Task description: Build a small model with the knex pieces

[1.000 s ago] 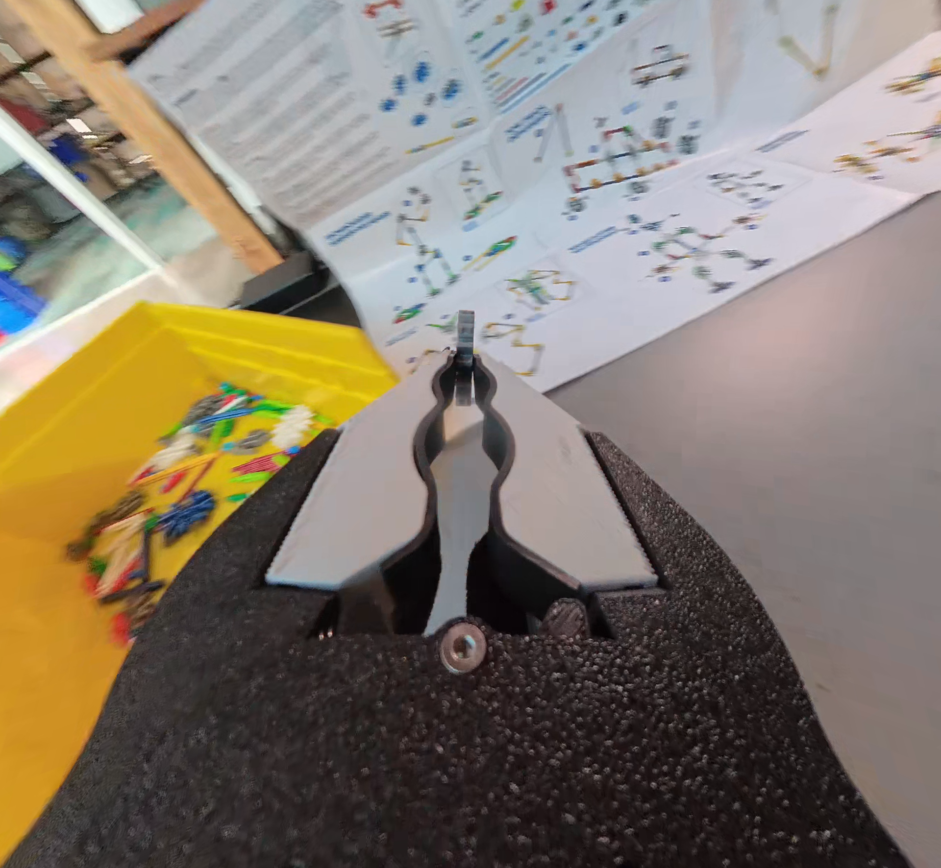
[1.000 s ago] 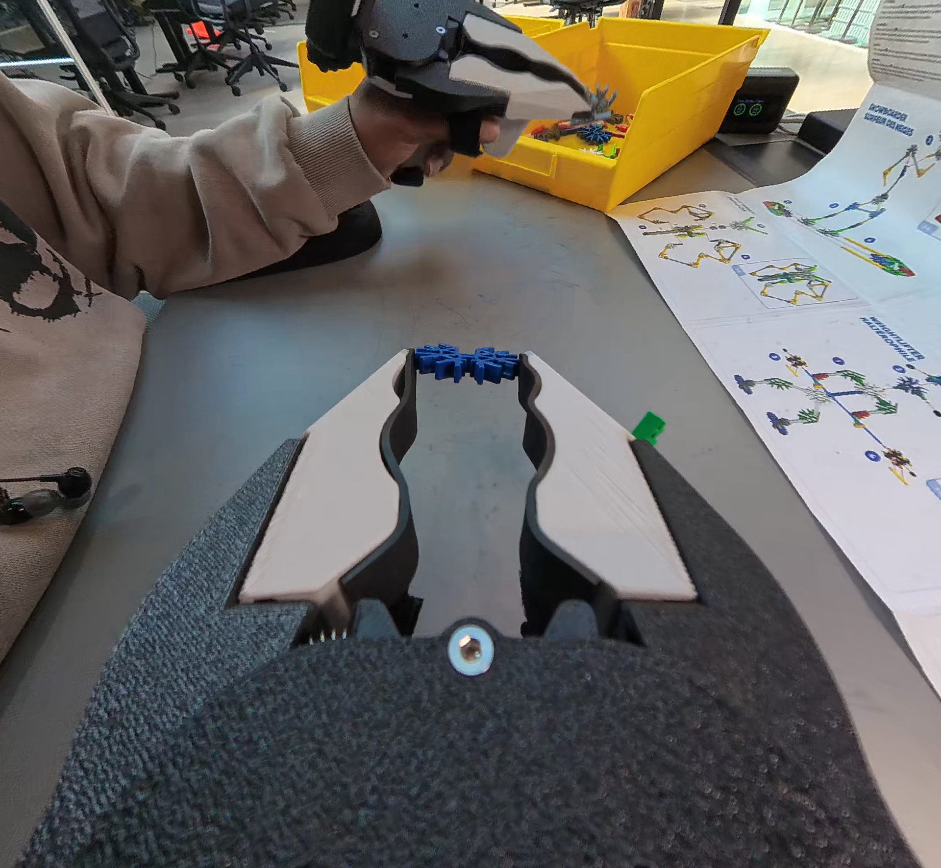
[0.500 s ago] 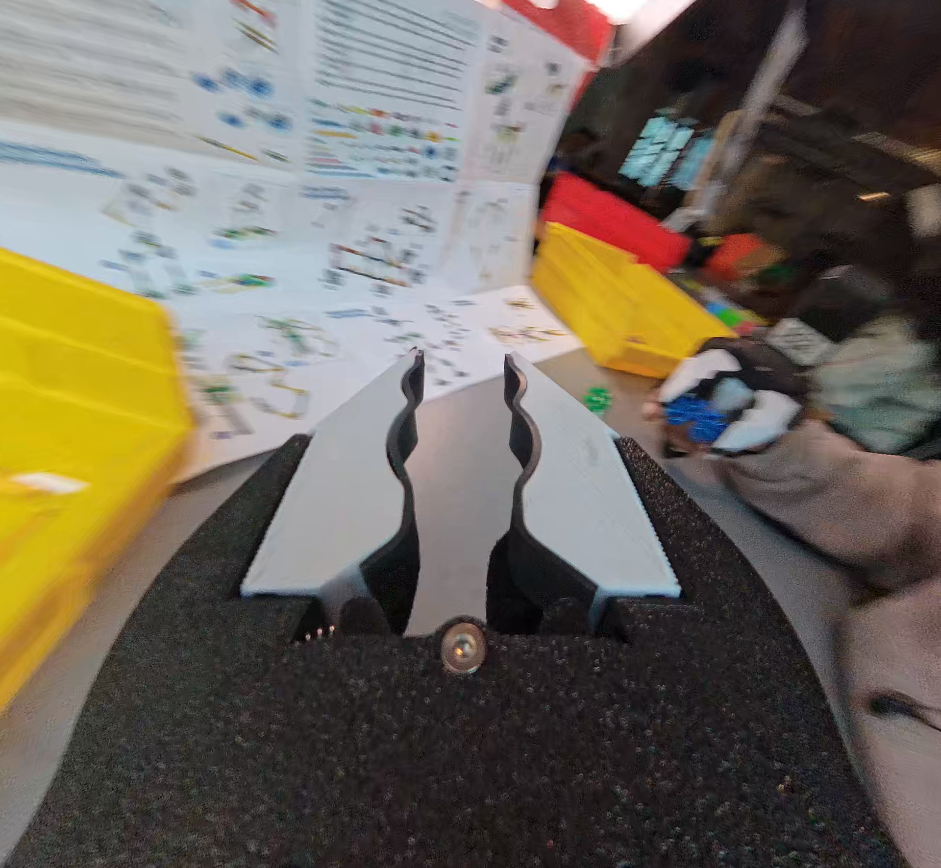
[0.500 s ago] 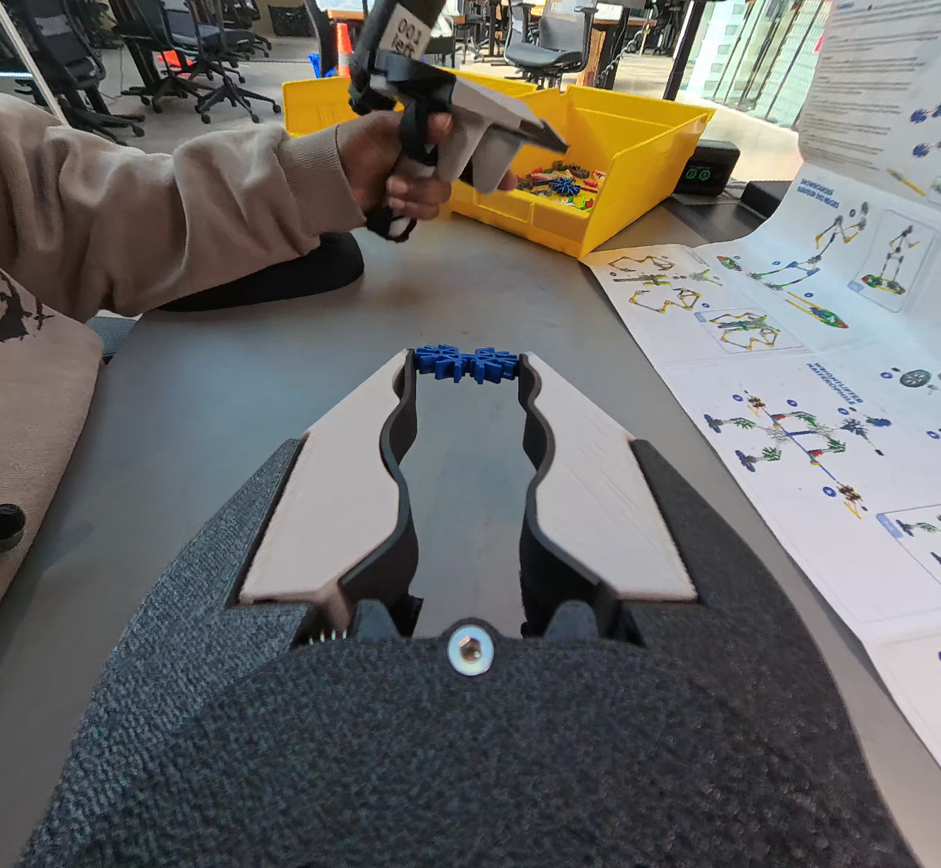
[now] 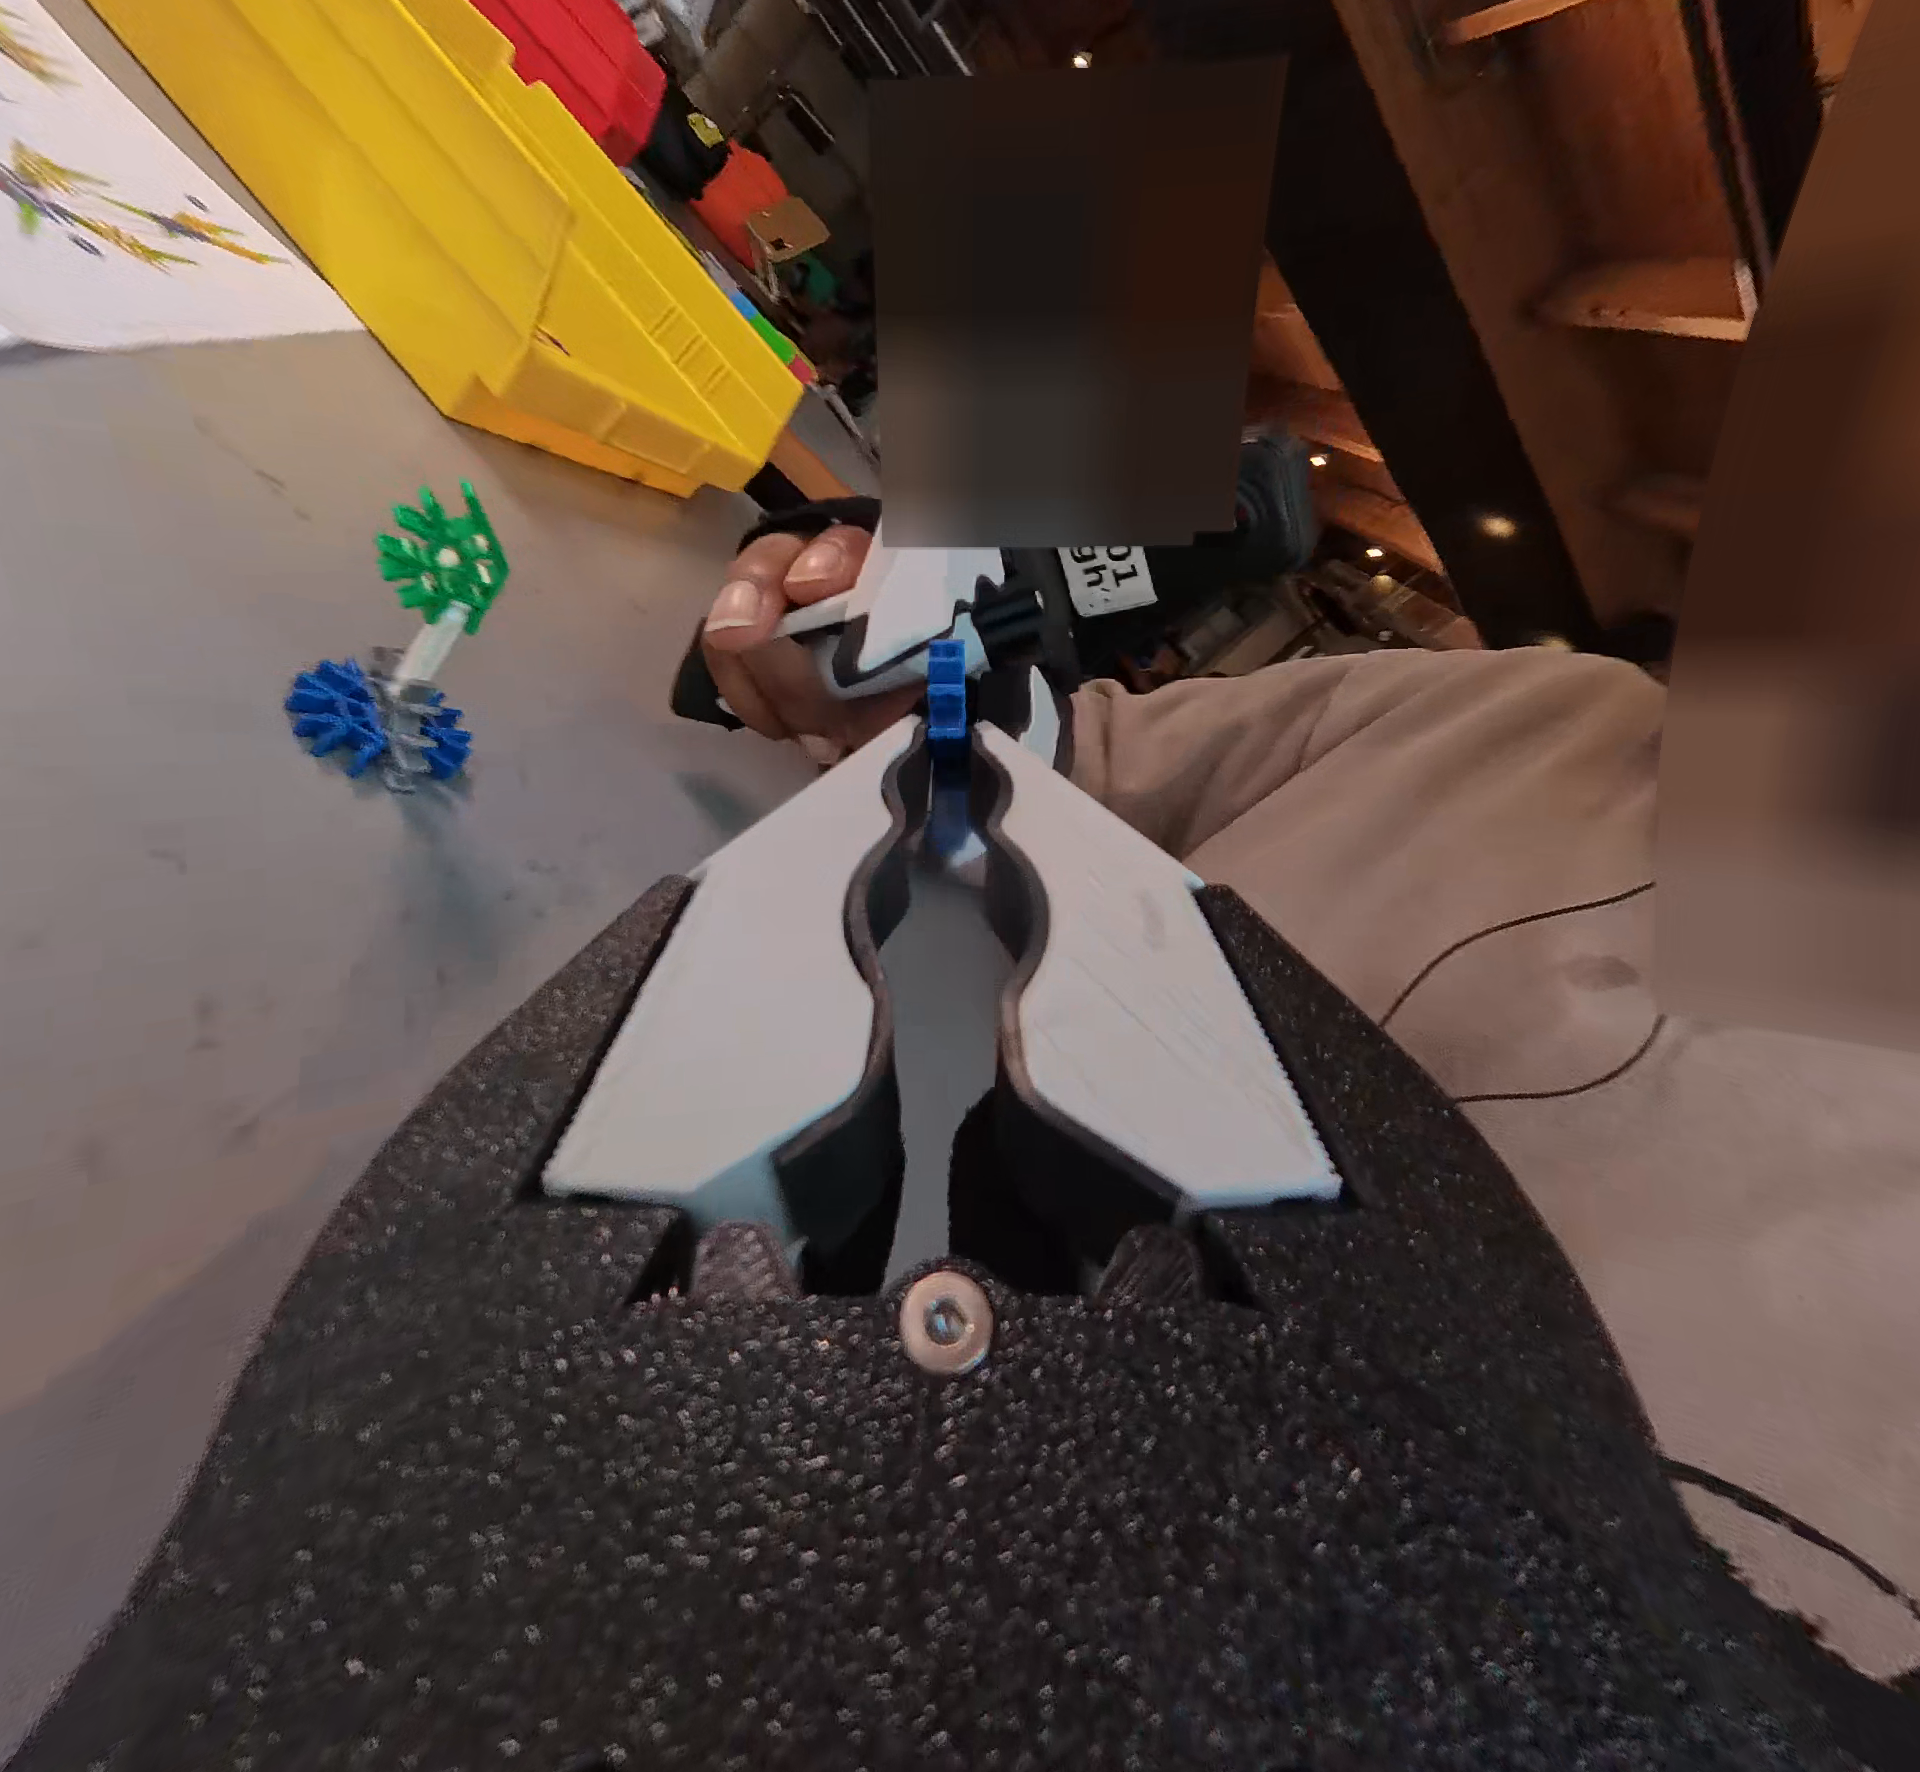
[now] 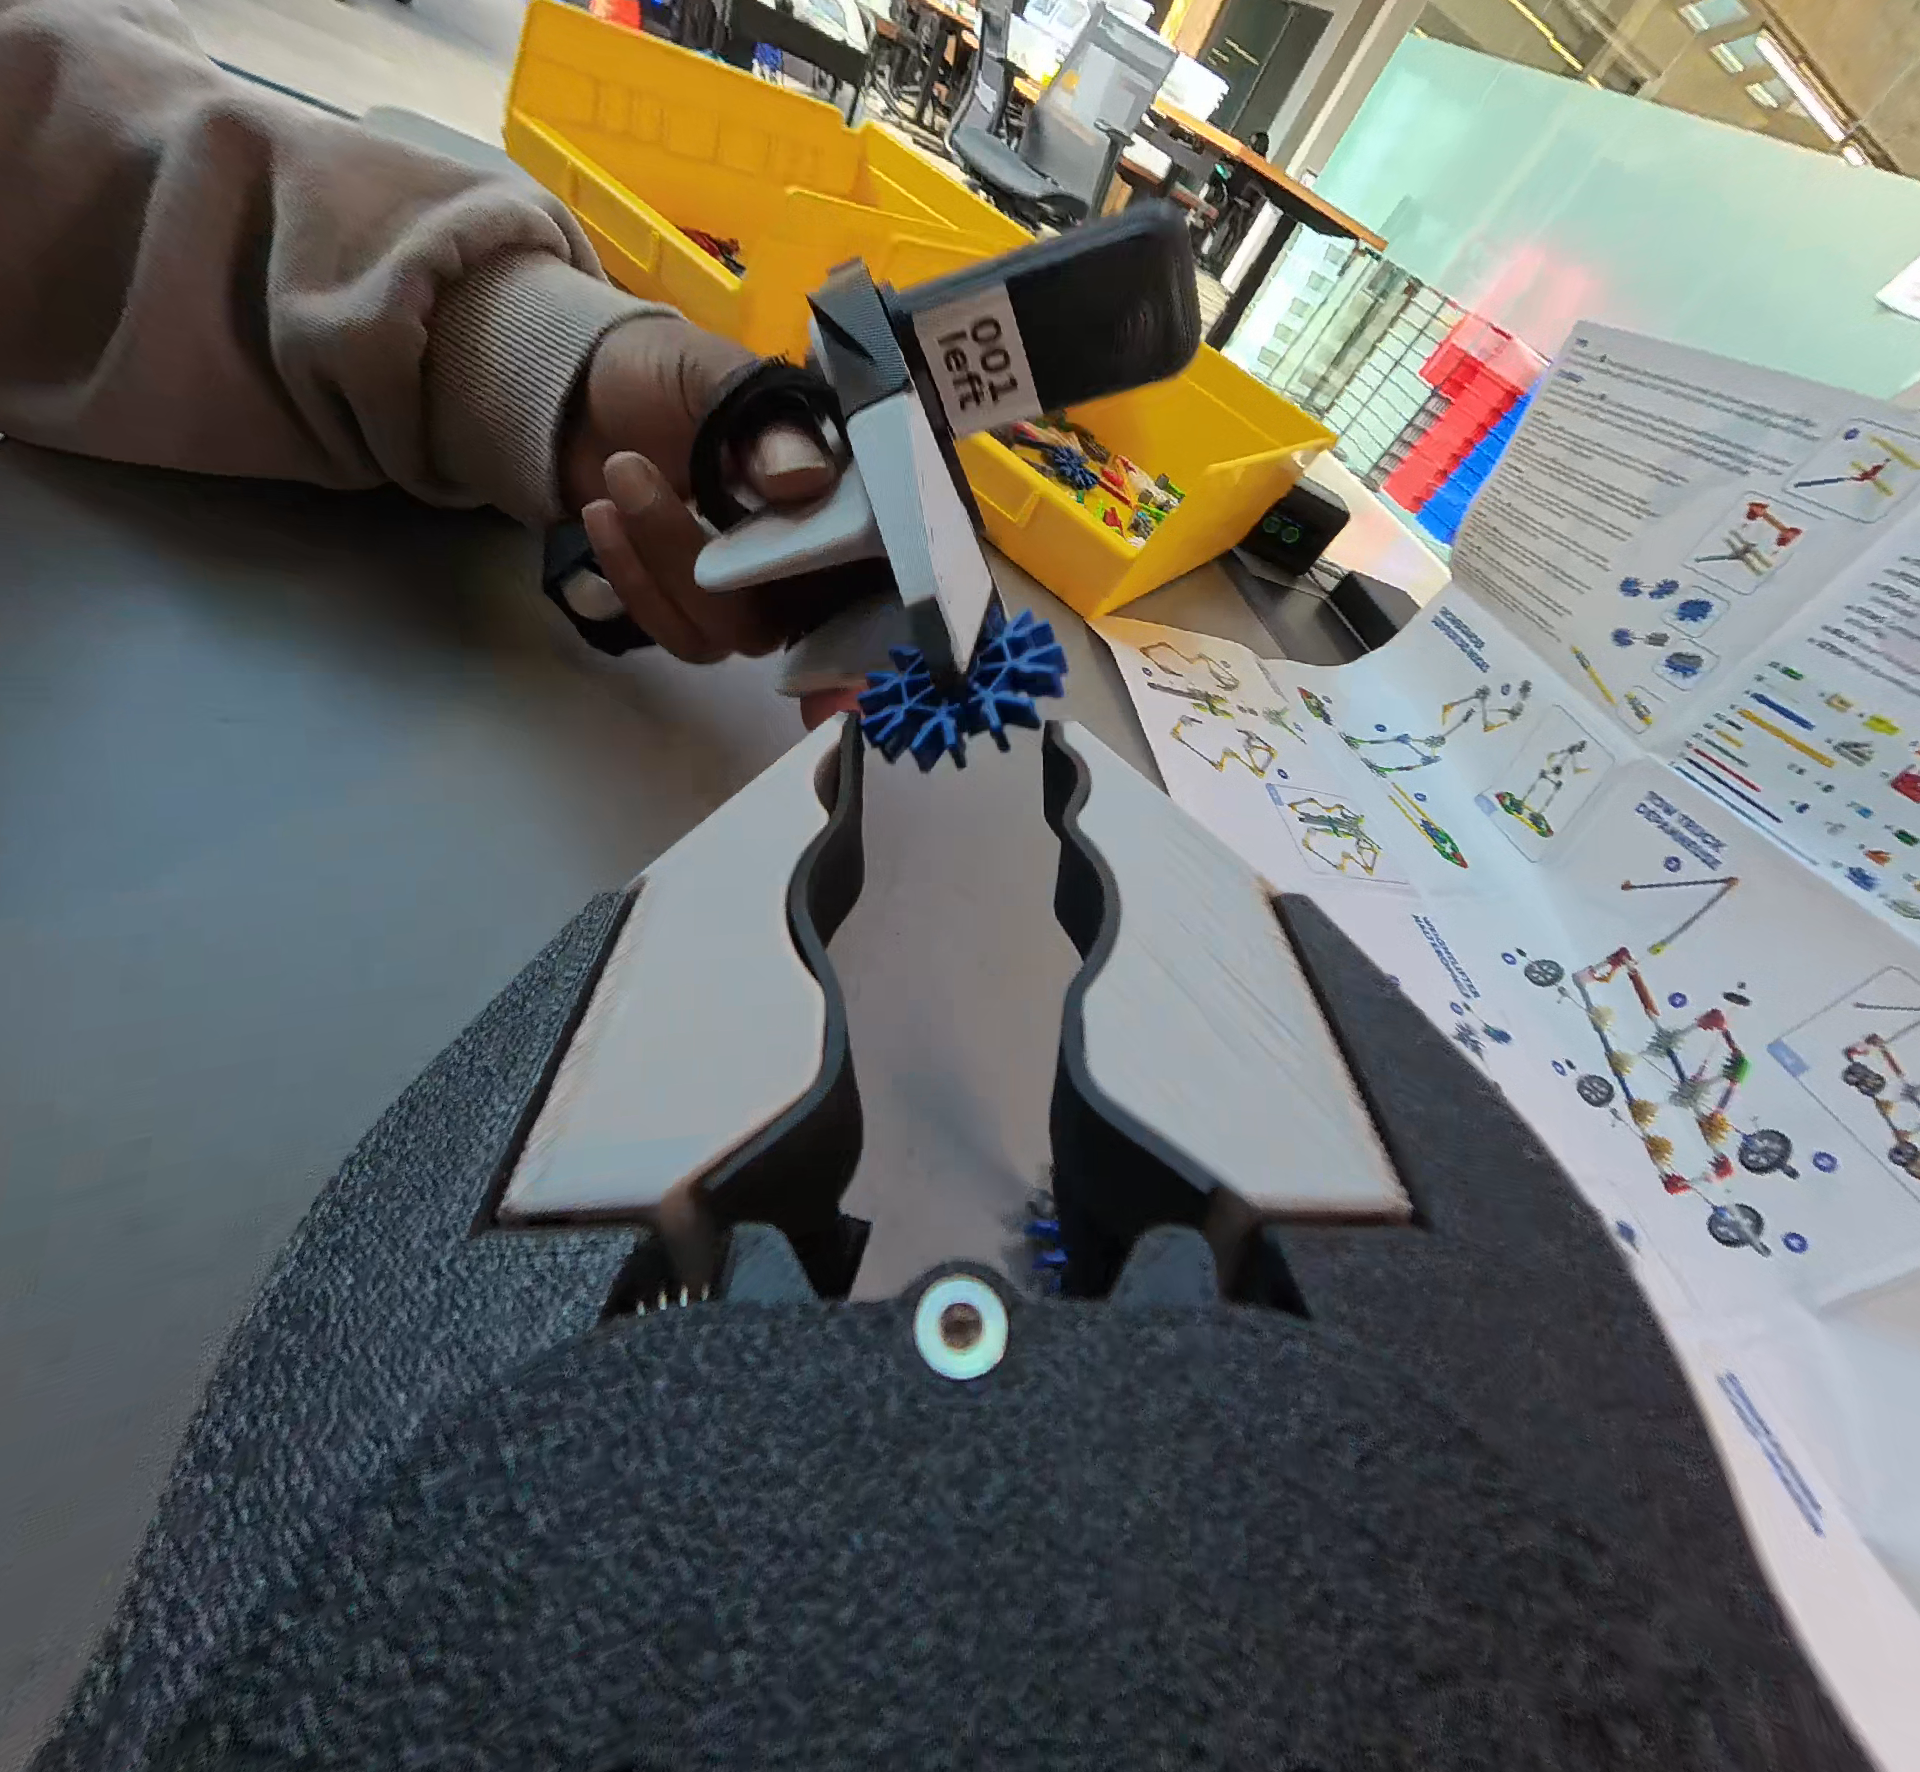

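Note:
A blue double snowflake connector (image 6: 961, 683) sits at the tips of my right gripper (image 6: 951, 735), whose jaws stand as wide as the piece and hold its two ends. My left gripper (image 6: 951, 673) comes down from above and is shut on the middle of the same piece. In the left wrist view my left gripper (image 5: 948, 735) pinches the blue connector (image 5: 948, 683) edge-on, with the right gripper (image 5: 925, 621) and the hand holding it just behind. Both are held above the grey table (image 5: 208, 891).
A small build of green, white, blue and grey pieces (image 5: 400, 673) lies on the table to the left. A yellow bin (image 6: 727, 153) with loose pieces stands behind, an instruction sheet (image 6: 1558, 787) lies to the right. A tan sleeve (image 6: 260, 268) rests at the left.
My left gripper let go of a grey piece, swung right from the yellow bin with jaws open, and has shut on the blue connector. The right gripper lifted and tilted towards it.

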`<state>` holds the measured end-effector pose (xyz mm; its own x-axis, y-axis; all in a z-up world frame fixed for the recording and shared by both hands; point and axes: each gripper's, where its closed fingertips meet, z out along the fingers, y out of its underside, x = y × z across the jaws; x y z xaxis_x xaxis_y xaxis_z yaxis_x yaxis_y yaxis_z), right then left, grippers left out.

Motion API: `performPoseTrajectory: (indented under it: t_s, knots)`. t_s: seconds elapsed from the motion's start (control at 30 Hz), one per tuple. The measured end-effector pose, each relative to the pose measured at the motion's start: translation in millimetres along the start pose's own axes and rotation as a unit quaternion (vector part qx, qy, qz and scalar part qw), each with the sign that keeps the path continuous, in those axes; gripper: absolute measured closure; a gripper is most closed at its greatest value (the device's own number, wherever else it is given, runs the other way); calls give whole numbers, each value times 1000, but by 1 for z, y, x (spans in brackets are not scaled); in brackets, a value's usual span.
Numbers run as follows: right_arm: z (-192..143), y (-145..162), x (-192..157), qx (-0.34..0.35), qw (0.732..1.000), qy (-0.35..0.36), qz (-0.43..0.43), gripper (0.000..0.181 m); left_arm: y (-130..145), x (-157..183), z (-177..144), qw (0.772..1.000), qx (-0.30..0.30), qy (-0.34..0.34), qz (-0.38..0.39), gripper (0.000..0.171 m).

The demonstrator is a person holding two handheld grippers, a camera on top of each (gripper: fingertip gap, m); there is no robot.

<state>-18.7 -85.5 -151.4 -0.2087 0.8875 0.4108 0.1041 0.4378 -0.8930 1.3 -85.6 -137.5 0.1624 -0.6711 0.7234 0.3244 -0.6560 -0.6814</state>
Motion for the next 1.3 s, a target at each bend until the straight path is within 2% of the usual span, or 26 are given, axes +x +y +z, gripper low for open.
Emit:
performPoseTrajectory:
  t_s: [0.07,0.1,0.13,0.17,0.23,0.27,0.33,0.37,0.4,0.47,0.5,0.57,0.63,0.7,0.73,0.77,0.83,0.87,0.9,0.97,1.07,1.13,1.27,1.3]
  knots:
    - [-4,3,15,-8,999,41,-12,134,-15,-10,-17,995,14,-76,67,166]
    - [-8,2,24,-5,998,58,-6,129,-27,-21,-32,983,24,-142,113,166]
    - [-13,3,34,-7,997,75,6,123,-42,-34,-54,958,36,-229,168,166]
    - [-18,8,44,-19,996,86,20,119,-59,-46,-84,919,49,-324,221,166]
    - [-26,28,59,-59,993,91,48,117,-91,-58,-154,813,77,-497,293,166]
    - [-29,40,63,-85,990,88,64,116,-103,-57,-189,762,91,-562,308,166]
    - [-31,65,63,-133,984,67,101,116,-112,-56,-247,684,96,-655,304,165]
    - [-31,75,61,-152,979,59,118,118,-112,-57,-272,651,93,-694,292,165]
    - [-30,81,60,-162,976,56,133,123,-111,-58,-292,627,91,-721,281,165]
    - [-27,88,57,-176,971,57,151,135,-107,-61,-319,599,91,-753,256,163]
    - [-27,91,58,-183,969,62,152,140,-106,-62,-326,593,93,-760,249,158]
    - [-26,92,59,-185,968,71,152,151,-106,-64,-329,594,99,-761,241,147]
    - [-27,92,60,-183,968,77,153,173,-110,-61,-315,609,109,-741,261,141]
    - [-28,88,62,-174,970,79,151,177,-114,-56,-281,645,113,-693,303,139]
    - [-29,83,63,-158,972,77,157,176,-114,-55,-255,678,115,-652,320,139]
    - [-29,76,63,-135,973,70,172,177,-109,-55,-224,722,111,-599,328,139]
    - [-28,57,58,-74,974,34,211,177,-91,-54,-162,808,95,-485,320,139]
    - [-28,47,56,-43,973,17,228,177,-78,-52,-132,844,80,-430,310,139]
    - [-29,38,55,-14,970,6,242,177,-65,-50,-105,873,62,-380,300,139]
    - [-30,20,50,39,961,-27,271,177,-39,-45,-60,909,18,-302,285,137]
    - [-30,-2,41,101,943,-69,311,176,-14,-34,-18,929,-26,-234,284,134]
    - [-23,0,30,82,943,-91,308,176,-5,-25,-2,936,-37,-202,286,138]
    - [-13,-2,5,51,956,-123,263,176,14,-26,10,932,-82,-196,293,164]
    - [-12,-4,3,50,958,-122,255,176,17,-27,10,930,-88,-197,296,165]
